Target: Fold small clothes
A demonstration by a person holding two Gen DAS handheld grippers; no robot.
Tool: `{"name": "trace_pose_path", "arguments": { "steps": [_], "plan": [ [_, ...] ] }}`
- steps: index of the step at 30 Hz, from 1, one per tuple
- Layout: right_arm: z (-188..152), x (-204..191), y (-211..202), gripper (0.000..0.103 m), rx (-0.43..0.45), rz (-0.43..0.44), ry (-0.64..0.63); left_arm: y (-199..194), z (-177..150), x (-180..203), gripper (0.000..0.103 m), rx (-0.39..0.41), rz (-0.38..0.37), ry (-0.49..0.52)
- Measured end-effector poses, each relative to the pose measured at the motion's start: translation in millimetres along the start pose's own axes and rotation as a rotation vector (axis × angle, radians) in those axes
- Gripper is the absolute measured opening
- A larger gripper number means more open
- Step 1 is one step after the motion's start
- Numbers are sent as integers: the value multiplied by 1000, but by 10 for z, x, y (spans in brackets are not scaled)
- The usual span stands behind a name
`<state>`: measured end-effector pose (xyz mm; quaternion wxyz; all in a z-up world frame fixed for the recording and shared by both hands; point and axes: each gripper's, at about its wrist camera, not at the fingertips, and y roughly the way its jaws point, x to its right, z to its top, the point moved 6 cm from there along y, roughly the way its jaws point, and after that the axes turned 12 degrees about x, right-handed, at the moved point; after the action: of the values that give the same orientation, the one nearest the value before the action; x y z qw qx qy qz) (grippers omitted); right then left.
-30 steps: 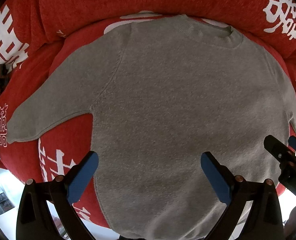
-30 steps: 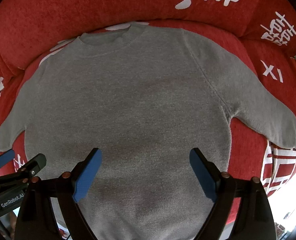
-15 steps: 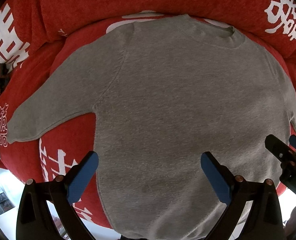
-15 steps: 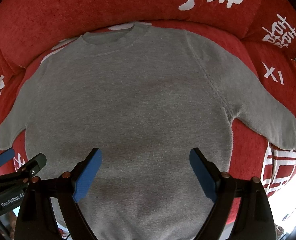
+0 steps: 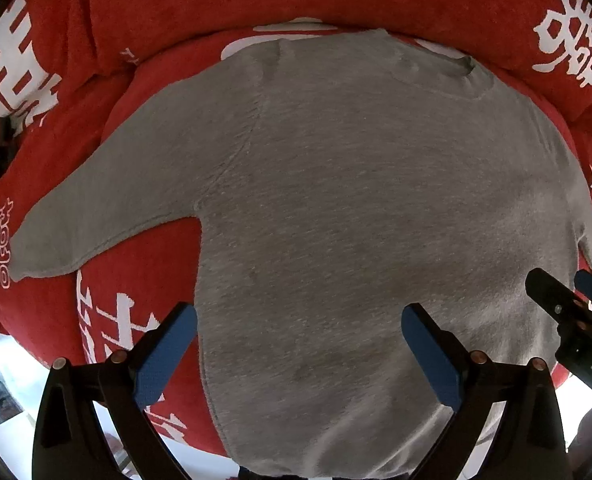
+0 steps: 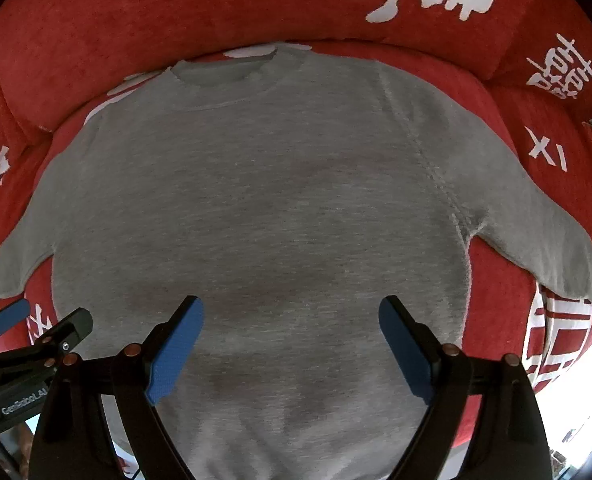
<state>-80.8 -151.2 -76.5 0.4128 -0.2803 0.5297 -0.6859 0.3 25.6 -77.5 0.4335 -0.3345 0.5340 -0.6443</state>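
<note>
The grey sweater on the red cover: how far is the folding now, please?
Done: the sweater lies flat and spread on the red cover, neck away from the cameras, both sleeves stretched out to the sides. In hand: nothing; the left gripper and right gripper are open above the lower part of the sweater. Left: every fold, since no sleeve or hem is turned in.

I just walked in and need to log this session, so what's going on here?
A person is holding two handheld grippers over a grey sweater spread flat, front up, sleeves out, on a red cushion with white characters. The left gripper and right gripper are both open above the hem end, holding nothing. No fold has been made yet.
</note>
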Motion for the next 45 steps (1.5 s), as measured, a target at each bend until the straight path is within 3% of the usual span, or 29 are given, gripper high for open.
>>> {"name": "trace_pose_path", "arguments": {
  "steps": [4,9,16,26,30,35,37,39,40,42,45],
  "plan": [
    [-8,-83,2,91,-5,-6,-10,10,-35,-67,103,0,-22,-11],
    [-46,-273,17,91,-16,-2,-39,21,-97,-205,103,-8,-111,-70],
    [-130,-701,20,91,-23,36,-99,86,-241,-742,103,-15,-142,-195],
    [-317,-1480,37,91,-16,110,-227,428,-430,-2340,103,90,-106,-518],
    [-419,-1651,71,91,-36,120,-249,701,-493,-2878,103,130,-199,-717],
    [-514,-1760,111,91,-60,123,-245,819,-417,-3060,102,188,-278,-885],
    [-544,-1804,121,91,-65,117,-255,821,-356,-3063,88,206,-224,-885],
    [-561,-1818,125,91,-72,115,-260,862,-311,-3036,54,178,-129,-838],
    [-565,-1837,120,91,-72,116,-262,896,-300,-3065,42,173,-106,-814],
    [-559,-1863,97,91,-68,117,-261,882,-255,-3074,8,219,-135,-797],
    [-532,-1860,35,91,-56,119,-243,794,-92,-3120,7,291,-93,-716]
  ]
}}
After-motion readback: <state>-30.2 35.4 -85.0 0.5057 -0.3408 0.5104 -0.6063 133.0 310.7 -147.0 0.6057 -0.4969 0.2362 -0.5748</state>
